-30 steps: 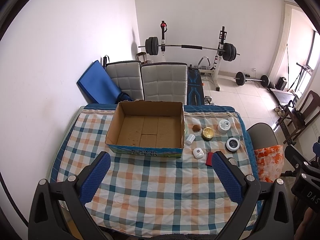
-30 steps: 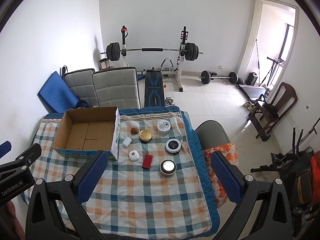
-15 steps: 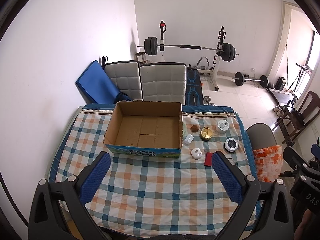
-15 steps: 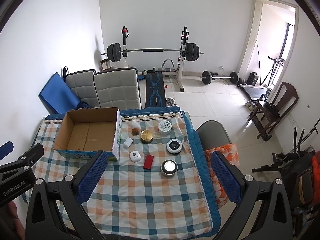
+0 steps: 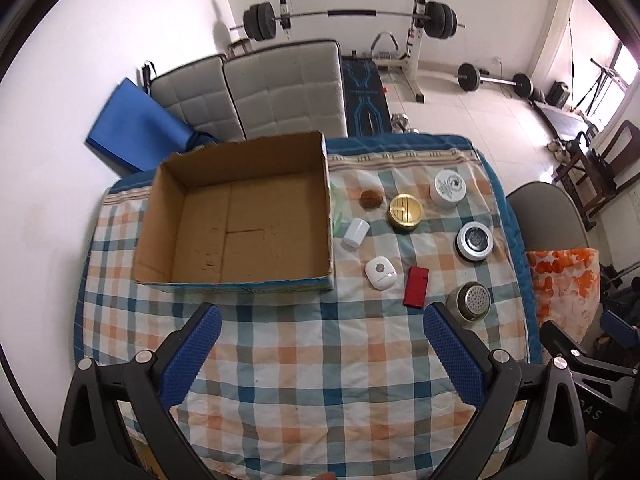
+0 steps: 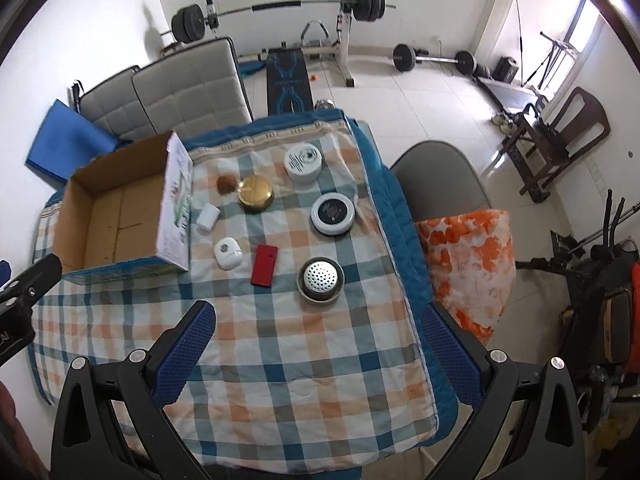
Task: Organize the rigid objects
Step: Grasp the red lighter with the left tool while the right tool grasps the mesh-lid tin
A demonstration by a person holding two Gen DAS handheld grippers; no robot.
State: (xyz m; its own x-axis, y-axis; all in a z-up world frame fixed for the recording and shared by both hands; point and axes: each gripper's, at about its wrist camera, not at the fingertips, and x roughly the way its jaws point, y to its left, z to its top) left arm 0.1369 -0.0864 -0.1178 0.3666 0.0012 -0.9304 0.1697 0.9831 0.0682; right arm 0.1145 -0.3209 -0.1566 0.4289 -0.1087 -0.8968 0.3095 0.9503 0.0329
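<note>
An empty open cardboard box (image 5: 240,216) (image 6: 116,220) sits on the checked tablecloth at the left. To its right lie several small items: a red block (image 5: 416,286) (image 6: 264,265), a white oval case (image 5: 380,273) (image 6: 228,253), a white cap (image 5: 355,233), a gold tin (image 5: 405,212) (image 6: 255,193), a brown ball (image 5: 371,199), a white jar (image 5: 448,188) (image 6: 303,163), a black-topped tin (image 5: 475,241) (image 6: 333,214) and a perforated metal tin (image 5: 469,302) (image 6: 320,280). My left gripper (image 5: 320,356) and right gripper (image 6: 318,354) are open and empty, above the table's near part.
Two grey padded chairs (image 5: 256,88) and a blue mat (image 5: 136,136) stand behind the table. A grey chair with an orange patterned cloth (image 6: 468,256) is at the table's right side. A barbell rack (image 6: 280,4) stands at the back wall.
Both grippers have moved forward and down toward the table; the box and small items now look larger and nearer. Nothing on the table has moved.
</note>
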